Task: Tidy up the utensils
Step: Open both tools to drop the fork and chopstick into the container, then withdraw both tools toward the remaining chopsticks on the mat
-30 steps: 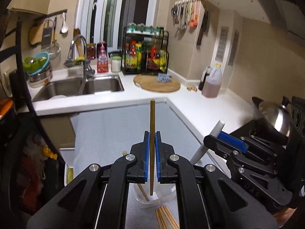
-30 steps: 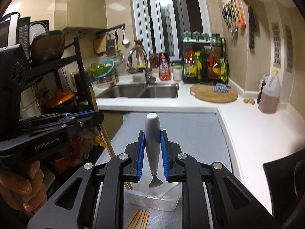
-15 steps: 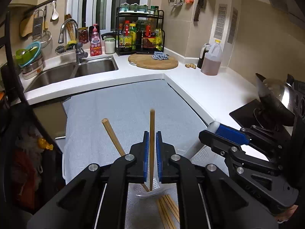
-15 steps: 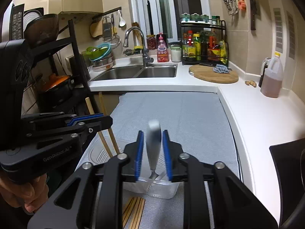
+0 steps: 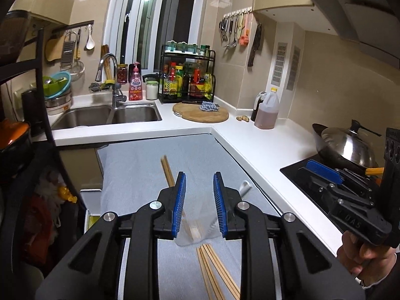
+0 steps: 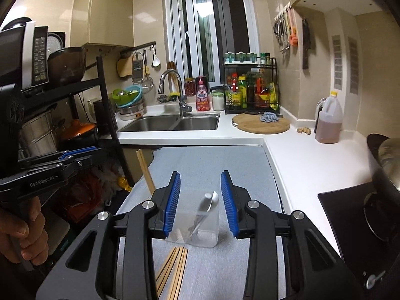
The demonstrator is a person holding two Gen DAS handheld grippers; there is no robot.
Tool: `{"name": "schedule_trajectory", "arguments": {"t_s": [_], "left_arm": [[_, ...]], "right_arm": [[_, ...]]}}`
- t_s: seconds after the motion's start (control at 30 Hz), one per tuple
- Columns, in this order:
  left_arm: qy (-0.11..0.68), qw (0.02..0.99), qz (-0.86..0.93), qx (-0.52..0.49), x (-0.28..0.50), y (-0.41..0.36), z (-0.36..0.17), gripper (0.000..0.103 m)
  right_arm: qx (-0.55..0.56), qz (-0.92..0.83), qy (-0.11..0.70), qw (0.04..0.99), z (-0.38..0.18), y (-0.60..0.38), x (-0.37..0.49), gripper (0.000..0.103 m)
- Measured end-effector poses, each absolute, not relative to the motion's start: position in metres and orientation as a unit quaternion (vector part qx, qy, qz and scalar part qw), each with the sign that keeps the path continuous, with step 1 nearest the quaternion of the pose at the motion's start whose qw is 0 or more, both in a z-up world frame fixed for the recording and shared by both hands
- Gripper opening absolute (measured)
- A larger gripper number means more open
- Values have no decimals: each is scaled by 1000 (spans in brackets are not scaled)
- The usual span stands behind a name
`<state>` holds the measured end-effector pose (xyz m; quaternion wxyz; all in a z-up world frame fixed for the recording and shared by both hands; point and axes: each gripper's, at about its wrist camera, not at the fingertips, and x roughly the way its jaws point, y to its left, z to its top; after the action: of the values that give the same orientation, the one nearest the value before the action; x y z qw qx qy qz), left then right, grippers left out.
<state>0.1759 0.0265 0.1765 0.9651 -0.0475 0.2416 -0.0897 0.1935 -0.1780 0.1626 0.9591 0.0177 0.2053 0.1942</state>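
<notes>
A clear plastic container stands on the grey mat. In it lean a white-handled utensil and two wooden chopsticks. In the left wrist view the container, the chopsticks and the white handle tip show too. Several loose chopsticks lie on the mat in front of the container, also in the left wrist view. My left gripper is open and empty above the container. My right gripper is open and empty, just before the container.
A white counter borders the mat, with a sink, round cutting board, spice rack and oil jug. A wok sits on the black hob at right. A black shelf rack stands left.
Both grippers opened. The left let go of its chopstick and the right let go of the white-handled utensil; both now stand in the container. Both grippers drew back slightly.
</notes>
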Motion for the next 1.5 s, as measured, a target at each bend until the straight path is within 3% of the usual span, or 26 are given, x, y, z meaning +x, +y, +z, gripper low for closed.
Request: {"name": "schedule_trajectory", "arguments": {"t_s": [0.27, 0.5, 0.87, 1.5], "left_arm": [[249, 963, -79, -64, 109, 31, 128, 23], [255, 963, -65, -60, 60, 27, 72, 23], [321, 940, -52, -104, 35, 19, -16, 15], [336, 935, -43, -109, 36, 24, -25, 15]], "right_arm": [[29, 187, 209, 959, 133, -194, 129, 33], [57, 191, 237, 951, 91, -204, 91, 7], [62, 208, 318, 923, 8, -190, 74, 7], [32, 208, 399, 892, -64, -146, 95, 10]]}}
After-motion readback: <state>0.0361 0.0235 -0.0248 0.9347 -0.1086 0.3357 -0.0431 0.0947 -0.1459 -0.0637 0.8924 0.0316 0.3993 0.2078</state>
